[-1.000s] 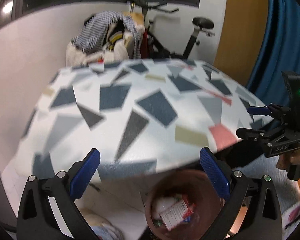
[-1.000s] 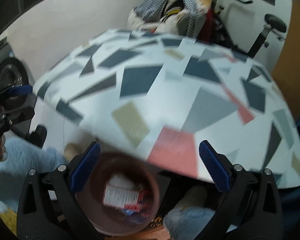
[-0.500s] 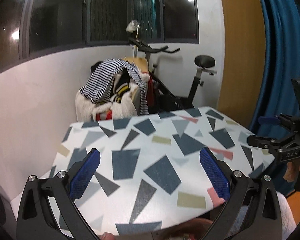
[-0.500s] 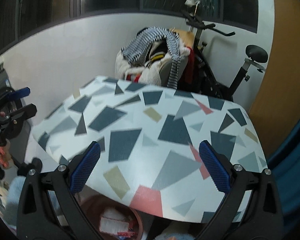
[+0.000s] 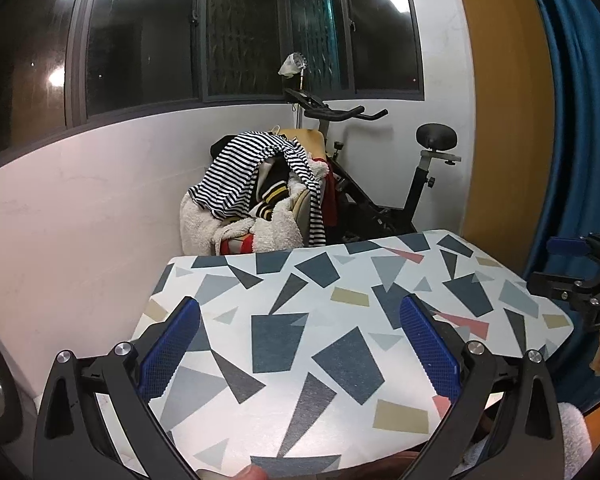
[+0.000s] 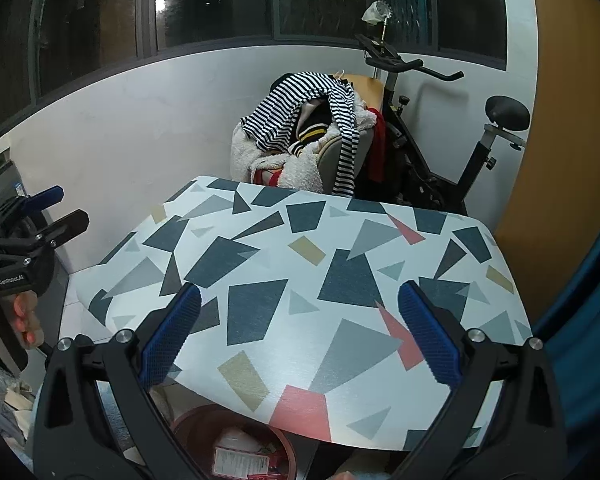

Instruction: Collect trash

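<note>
My left gripper (image 5: 300,344) is open and empty, held above the near edge of a table with a geometric-patterned cloth (image 5: 340,304). My right gripper (image 6: 300,332) is open and empty above the same table (image 6: 308,272). A reddish-brown trash bin (image 6: 204,420) sits on the floor under the table's near edge, holding a white-and-red wrapper (image 6: 240,460). The right gripper shows at the right edge of the left wrist view (image 5: 580,276). The left gripper shows at the left edge of the right wrist view (image 6: 32,220). No trash shows on the table top.
A chair piled with clothes, a striped shirt on top (image 5: 256,168), stands behind the table. An exercise bike (image 5: 400,184) stands to its right. A white wall with dark windows is behind. A blue curtain (image 5: 572,120) hangs at the right.
Both grippers have risen and tilted up from looking down at the bin to looking across the table top. The bin has dropped out of the left wrist view.
</note>
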`<state>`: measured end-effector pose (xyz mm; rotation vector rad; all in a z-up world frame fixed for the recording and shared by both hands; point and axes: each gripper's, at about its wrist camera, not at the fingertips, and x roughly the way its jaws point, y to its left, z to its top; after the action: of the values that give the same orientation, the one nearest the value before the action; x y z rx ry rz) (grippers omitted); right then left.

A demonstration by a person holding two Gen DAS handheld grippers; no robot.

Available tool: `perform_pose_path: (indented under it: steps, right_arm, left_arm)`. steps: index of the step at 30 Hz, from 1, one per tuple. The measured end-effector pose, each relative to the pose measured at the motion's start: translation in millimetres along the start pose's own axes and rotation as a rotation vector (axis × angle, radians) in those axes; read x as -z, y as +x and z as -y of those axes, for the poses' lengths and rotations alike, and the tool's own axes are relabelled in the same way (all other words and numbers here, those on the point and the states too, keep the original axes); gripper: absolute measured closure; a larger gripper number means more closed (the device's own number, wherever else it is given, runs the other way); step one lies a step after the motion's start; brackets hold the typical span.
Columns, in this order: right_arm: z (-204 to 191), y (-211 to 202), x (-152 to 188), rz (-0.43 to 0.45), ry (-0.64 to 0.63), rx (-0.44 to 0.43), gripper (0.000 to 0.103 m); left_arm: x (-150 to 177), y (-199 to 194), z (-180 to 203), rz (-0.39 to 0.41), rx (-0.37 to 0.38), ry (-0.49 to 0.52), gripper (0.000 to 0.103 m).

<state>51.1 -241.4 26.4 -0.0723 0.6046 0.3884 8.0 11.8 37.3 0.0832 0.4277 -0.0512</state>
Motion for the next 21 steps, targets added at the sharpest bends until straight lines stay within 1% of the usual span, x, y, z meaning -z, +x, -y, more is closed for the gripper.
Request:
perform_pose_path:
  steps: [5,10,14,21]
  right_arm:
    - [-4.0,-6.5,-1.6,0.029,0.011,-0.004,0.006]
    - [-7.0,-6.3,-3.4,0.025,0.002,0.003,0.006]
    - [-8.6,-7.8,-4.2,0.031,0.002,0.001,0.006]
    - [-8.6,-6.4,-3.6,0.028,0.007,0.002,0.006]
  left_arm:
    - [-0.5,-4.4,-0.1,-0.003,-0.016,0.013,0.006]
    - [0.4,-4.9,-3.4,-0.016,-0.017,-0.006,0.006]
    - [1.2,-4.9,-3.4,-0.02,-0.028,-0.003,0.006]
    - [-0.2,-6.6,-0.6,-0.021,-0.024,0.009,0.006]
